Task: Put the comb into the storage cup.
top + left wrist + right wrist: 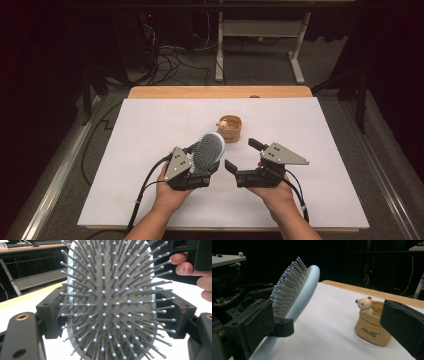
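Table (150, 130) white-covered, room dark.

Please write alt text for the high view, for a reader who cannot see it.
The left gripper holds a light blue hairbrush above a white table, bristles up. The right gripper is open and empty beside it; a small tan cup with a bear figure stands behind.

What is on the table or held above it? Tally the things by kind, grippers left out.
Light blue oval plastic hairbrush with grey bristles: 1
Tan round cup with a small bear figure on its rim: 1
Total: 2
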`<state>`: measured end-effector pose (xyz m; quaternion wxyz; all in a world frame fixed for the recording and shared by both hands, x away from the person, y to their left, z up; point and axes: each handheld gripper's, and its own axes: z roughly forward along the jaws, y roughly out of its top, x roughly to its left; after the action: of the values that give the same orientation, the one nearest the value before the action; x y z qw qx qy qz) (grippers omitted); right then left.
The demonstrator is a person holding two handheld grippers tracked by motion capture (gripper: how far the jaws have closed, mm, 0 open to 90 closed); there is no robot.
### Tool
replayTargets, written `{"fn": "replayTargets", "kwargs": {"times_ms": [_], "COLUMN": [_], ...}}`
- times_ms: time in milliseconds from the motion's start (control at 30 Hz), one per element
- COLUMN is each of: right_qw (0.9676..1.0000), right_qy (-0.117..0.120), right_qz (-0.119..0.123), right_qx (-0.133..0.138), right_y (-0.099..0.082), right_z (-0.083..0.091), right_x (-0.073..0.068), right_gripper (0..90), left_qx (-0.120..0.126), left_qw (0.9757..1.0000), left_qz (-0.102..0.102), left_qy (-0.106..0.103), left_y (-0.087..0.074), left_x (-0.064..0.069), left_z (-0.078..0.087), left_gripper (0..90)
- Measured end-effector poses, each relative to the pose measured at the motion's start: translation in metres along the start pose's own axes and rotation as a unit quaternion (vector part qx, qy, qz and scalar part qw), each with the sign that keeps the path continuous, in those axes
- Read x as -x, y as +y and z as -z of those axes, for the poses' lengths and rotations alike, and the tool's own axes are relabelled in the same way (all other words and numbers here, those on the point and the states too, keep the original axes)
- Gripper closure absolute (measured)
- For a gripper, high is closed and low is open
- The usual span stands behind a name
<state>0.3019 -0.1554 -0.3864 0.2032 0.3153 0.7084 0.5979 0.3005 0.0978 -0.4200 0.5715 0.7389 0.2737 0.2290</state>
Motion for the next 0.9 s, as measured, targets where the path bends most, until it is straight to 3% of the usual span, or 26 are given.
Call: {"fn": "replayTargets", "kwargs": {"times_ms": [533,900], "right_qw": [0.9996,0.9983], "right_qy": [0.028,0.048], "right_qz": [-0.005,-0.033], "right_qx": [0.007,0.003], "right_y": [0.007,0.007], "right_z": [-0.019,-0.031], "right_x": [-0.008,-0.008], "right_gripper": [2.1,12.6], "left_qx": [-0.005,-0.006], "left_qw": [1.0,0.9999], "left_qz": [-0.007,-0.013], "left_qy": [-0.001,-0.004], "left_y": [0.002,0.004], "left_x": [0.005,0.009], "left_z": [-0.008,-0.01], "left_gripper": [20.9,20.9]}}
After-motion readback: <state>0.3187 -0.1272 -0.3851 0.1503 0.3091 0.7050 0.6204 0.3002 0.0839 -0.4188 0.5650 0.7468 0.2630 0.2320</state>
